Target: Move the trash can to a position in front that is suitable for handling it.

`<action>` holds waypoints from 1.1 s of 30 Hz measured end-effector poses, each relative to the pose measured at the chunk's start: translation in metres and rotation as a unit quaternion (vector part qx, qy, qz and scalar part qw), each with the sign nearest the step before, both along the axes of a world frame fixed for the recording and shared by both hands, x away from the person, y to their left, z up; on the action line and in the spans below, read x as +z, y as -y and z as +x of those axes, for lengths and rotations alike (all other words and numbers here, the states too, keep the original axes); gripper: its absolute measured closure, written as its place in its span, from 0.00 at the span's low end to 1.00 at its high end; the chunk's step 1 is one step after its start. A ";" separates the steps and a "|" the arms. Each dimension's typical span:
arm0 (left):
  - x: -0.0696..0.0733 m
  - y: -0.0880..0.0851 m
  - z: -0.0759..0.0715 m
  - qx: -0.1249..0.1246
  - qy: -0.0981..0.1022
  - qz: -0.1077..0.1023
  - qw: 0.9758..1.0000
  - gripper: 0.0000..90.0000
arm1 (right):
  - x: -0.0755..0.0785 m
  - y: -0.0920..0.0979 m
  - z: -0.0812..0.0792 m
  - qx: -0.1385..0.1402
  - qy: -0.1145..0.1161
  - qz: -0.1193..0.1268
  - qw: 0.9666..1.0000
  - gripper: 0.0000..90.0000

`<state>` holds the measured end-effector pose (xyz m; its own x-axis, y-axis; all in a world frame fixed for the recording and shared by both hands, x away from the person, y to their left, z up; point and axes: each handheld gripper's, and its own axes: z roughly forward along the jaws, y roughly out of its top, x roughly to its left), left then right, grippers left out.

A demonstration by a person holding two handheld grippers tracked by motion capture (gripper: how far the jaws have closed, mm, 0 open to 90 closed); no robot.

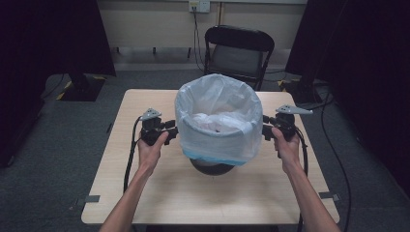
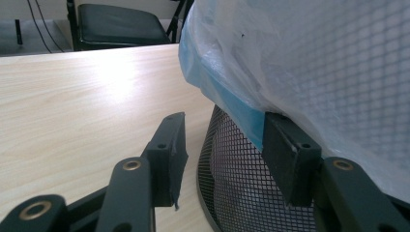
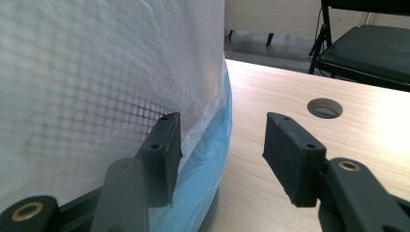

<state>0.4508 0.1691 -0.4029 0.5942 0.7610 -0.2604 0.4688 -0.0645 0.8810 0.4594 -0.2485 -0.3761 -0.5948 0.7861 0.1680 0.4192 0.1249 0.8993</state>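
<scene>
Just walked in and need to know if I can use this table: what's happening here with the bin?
A person holds a gripper in each hand on either side of a black mesh bin lined with a white plastic bag whose edge hangs over the rim. The left gripper and right gripper are both open beside the overhanging plastic; nothing is pinched yet. The bin stands on the wooden table, so the work looks to be under way.

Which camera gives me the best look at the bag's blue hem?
The high view: the blue hem runs along the folded-over bag's bottom edge across the bin's front. The left gripper view and right gripper view each show a short close stretch.
</scene>
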 end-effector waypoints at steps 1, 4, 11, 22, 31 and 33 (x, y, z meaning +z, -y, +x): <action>0.001 -0.001 -0.002 -0.003 0.000 0.002 1.000 0.57 | 0.000 0.000 0.000 0.000 0.000 0.000 1.000 0.54; 0.000 -0.004 -0.014 -0.010 0.004 -0.018 1.000 0.57 | -0.001 0.000 -0.008 0.007 0.001 0.004 1.000 0.55; 0.000 -0.007 -0.033 -0.021 0.008 -0.016 1.000 0.55 | -0.001 0.002 -0.020 0.025 -0.003 0.008 1.000 0.55; 0.002 -0.017 -0.064 -0.029 0.018 -0.001 0.999 0.54 | -0.002 -0.001 -0.042 0.066 -0.014 0.019 0.998 0.56; 0.000 -0.021 -0.083 -0.041 0.018 -0.010 0.999 0.55 | -0.001 -0.001 -0.062 0.090 -0.011 0.012 0.996 0.61; 0.001 -0.022 -0.086 -0.043 0.017 -0.008 0.999 0.55 | -0.001 -0.001 -0.066 0.094 -0.010 0.013 0.995 0.60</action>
